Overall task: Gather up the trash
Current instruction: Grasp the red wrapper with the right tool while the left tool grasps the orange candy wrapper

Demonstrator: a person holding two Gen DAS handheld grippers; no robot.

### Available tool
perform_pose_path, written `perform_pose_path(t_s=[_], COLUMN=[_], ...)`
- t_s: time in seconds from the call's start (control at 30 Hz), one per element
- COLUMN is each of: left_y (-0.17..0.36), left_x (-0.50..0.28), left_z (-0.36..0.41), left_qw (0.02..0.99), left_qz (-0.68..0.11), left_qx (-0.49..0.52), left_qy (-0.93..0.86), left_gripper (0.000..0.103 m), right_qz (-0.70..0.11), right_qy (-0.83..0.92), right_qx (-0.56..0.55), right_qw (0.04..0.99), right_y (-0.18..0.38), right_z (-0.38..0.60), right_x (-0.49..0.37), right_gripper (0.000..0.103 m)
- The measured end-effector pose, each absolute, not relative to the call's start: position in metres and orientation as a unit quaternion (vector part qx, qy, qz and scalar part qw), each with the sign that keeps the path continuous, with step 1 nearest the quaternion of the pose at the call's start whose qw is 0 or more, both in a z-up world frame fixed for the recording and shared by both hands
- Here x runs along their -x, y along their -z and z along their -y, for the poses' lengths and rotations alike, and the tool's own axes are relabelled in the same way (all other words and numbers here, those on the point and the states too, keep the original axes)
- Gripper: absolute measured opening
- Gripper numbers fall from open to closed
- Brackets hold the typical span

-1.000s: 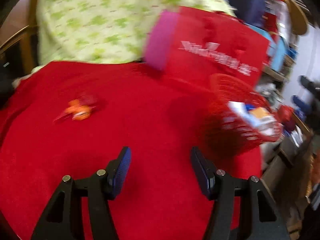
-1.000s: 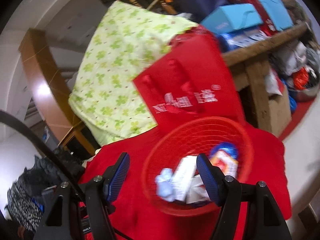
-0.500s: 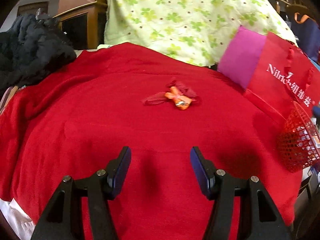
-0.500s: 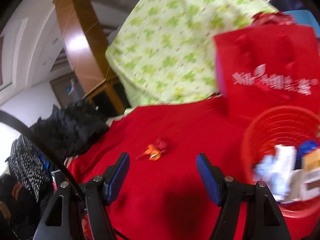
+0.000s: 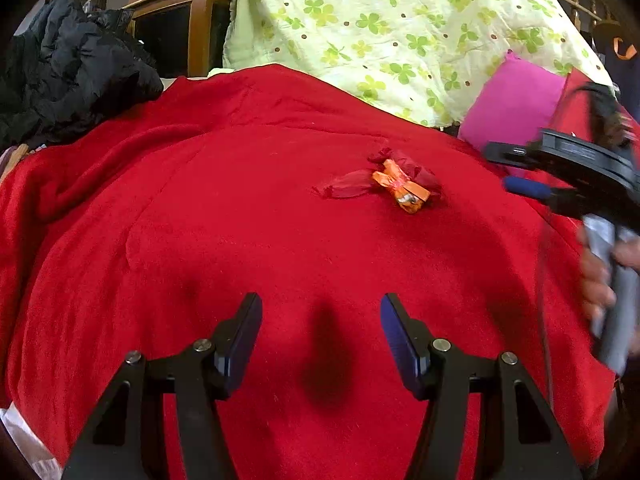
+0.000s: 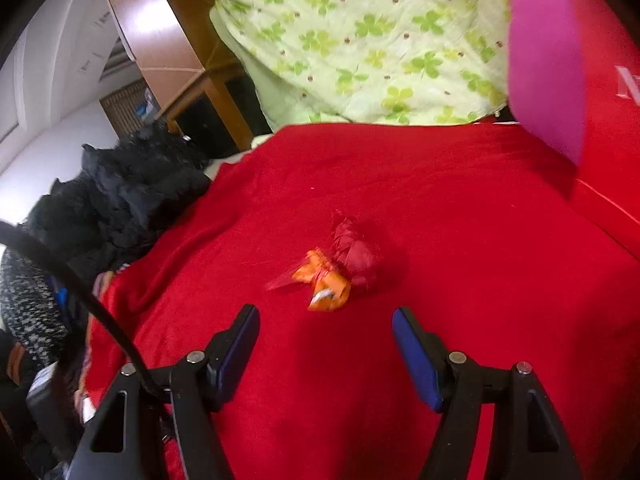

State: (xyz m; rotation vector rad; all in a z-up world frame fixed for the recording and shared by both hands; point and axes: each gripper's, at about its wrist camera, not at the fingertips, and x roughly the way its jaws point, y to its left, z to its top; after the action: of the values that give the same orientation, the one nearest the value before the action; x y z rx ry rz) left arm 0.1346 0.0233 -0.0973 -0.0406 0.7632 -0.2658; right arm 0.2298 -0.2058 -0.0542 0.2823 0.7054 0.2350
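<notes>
Right wrist: spread right gripper [image 6: 326, 344] has neared the wrappers [image 6: 334, 270]; left gripper [image 5: 321, 336] stays spread.

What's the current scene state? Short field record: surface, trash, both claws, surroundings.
surface: red fleece blanket, bare around the trash
trash: crumpled orange and red candy wrappers, lying together on the blanket
left claw: open, empty, above the blanket, well short of the wrappers
right claw: open, empty, wrappers just ahead between its fingers, not touching
behind: pale green clover-print cloth
left side: black puffy jacket
right side: red paper bag with magenta side panel
</notes>
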Motion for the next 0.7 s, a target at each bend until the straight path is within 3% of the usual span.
perform_pose_path(t_s=[0.17,0.4,0.53,0.7], left_y=[0.099,0.100,0.097,0.089], left_x=[-0.148,-0.161,-0.169,-0.173], left_z=[-0.031,-0.038,-0.036,-0.028], left_qw=[0.924,0.925,0.924,0.924], left_qz=[-0.363,-0.361,-0.363,-0.360], left_qx=[0.024,0.023,0.021,0.016], left_qy=[0.122,0.113,0.115,0.126], left_gripper=[0.062,0.062,0.062,0.062], right_qz=[-0.367,-0.422,-0.440,-0.426], right_qy=[-0.116,-0.136,-0.143,-0.163], right_qx=[-0.156,-0.158,-0.160,-0.207], right_qw=[0.910,0.882,0.872,0.866], right_y=[0.075,0.115,0.129,0.123], right_z=[0.207,0.198,0.195,0.213], right_x=[-0.302,-0.371,-0.375,-0.340], right_gripper=[0.069,0.055,0.033,0.032])
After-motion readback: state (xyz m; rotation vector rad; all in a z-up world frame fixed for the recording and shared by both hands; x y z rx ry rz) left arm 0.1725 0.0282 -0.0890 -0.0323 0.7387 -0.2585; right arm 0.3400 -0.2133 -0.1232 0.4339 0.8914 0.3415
